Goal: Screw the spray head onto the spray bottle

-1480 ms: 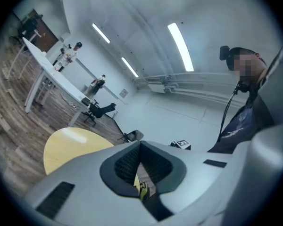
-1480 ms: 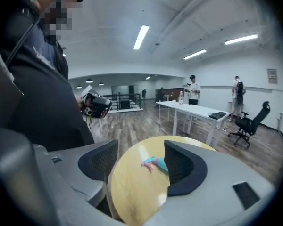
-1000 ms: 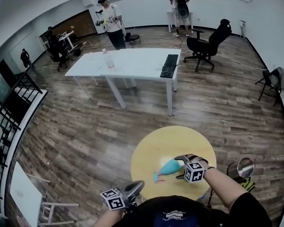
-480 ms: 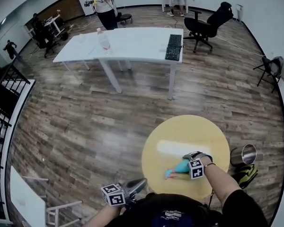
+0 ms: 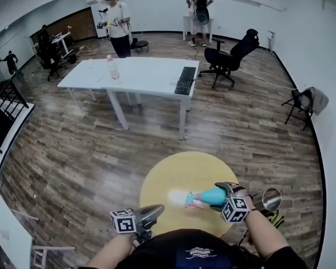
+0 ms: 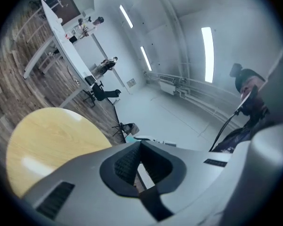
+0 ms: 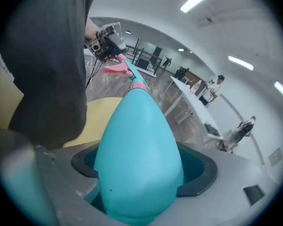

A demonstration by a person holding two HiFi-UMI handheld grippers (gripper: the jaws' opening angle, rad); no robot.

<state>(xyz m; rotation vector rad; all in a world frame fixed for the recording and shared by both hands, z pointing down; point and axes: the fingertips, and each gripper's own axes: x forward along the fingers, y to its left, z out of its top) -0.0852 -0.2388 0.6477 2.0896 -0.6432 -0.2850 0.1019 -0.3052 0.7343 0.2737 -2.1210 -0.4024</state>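
Spray bottle gripped in right tool (base out of sight); left tool closed, empty.

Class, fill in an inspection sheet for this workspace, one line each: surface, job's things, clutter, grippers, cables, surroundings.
Surface: round yellow table, bare.
Job's things: teal spray bottle held over the table, pink spray head at its neck; tightness cannot be told.
Clutter: metal bin on the floor beside the table; nothing seen on the table.
Grippers: left gripper shut, empty; right gripper shut on the spray bottle's body.
Cables: a cable lies on the floor by the office chair.
Surroundings: wood floor, white table with keyboard and clear bottle, people at the back.
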